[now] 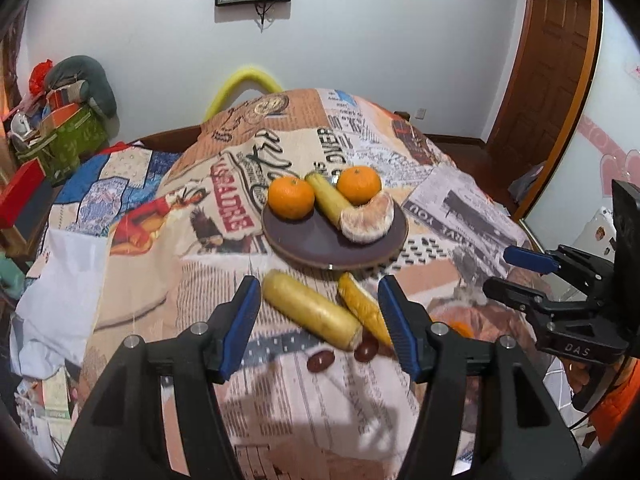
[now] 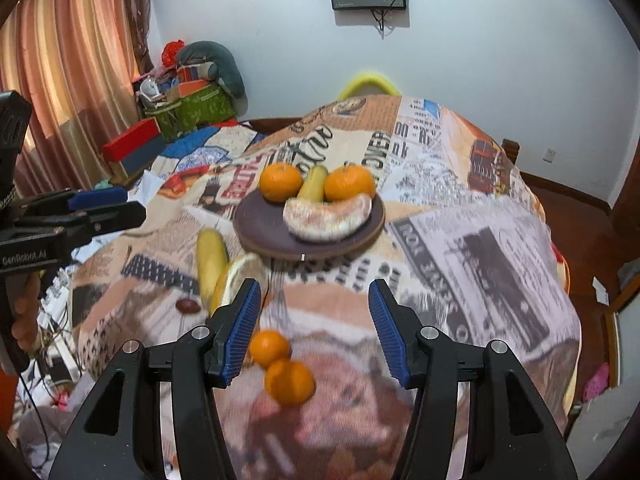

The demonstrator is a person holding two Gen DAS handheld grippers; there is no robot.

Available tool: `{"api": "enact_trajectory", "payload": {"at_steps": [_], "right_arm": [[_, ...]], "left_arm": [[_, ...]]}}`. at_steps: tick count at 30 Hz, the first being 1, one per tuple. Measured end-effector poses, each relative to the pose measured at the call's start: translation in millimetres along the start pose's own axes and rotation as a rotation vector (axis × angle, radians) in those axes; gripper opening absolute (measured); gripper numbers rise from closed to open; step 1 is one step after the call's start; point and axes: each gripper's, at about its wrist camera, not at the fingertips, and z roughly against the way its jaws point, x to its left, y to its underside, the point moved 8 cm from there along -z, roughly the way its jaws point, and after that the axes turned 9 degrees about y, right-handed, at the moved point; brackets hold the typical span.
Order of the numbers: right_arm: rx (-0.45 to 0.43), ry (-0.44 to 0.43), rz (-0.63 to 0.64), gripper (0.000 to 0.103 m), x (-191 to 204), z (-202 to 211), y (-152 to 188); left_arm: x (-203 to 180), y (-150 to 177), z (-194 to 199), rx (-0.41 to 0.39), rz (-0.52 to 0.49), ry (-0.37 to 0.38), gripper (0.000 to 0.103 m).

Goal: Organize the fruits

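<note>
Both grippers, left gripper (image 1: 320, 300) and right gripper (image 2: 314, 304), are spread and empty; the loose tangerines (image 2: 289, 383) look soft-skinned and round, so I'd pinch gently across the middle.

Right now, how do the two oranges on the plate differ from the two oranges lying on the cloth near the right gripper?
The plate oranges sit on the dark plate, apart, with a yellow fruit between them; the cloth oranges lie on the printed cloth, apparently touching. The plate oranges are far from the right gripper; the cloth oranges lie just ahead of its open jaws. The plate oranges look sharp, the cloth oranges blurred. All four are round and orange.
</note>
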Motion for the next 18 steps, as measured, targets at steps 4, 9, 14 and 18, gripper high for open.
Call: {"api": "enact_trajectory", "payload": {"at_steps": [4, 9, 14, 18], "right_arm": [[0.036, 0.004, 0.006, 0.053, 3.7, -2.3, 23.8], [0.082, -0.007, 0.007, 0.053, 11.2, -8.8, 49.2], [0.118, -0.008, 0.033, 0.053, 20.1, -21.2, 67.8], [0.141, -0.029, 0.033, 0.053, 25.3, -31.5, 74.6]], "left_arm": [[-2.6, 19.1, -4.5, 0.018, -0.012, -0.022, 0.061], [-4.0, 40.2, -15.6, 0.054, -0.022, -0.019, 0.061], [-1.6, 56.3, -32.1, 0.097, 0.004, 0.001, 0.061], [0.4, 62.2, -51.7, 0.135, 0.022, 0.011, 0.061]]}}
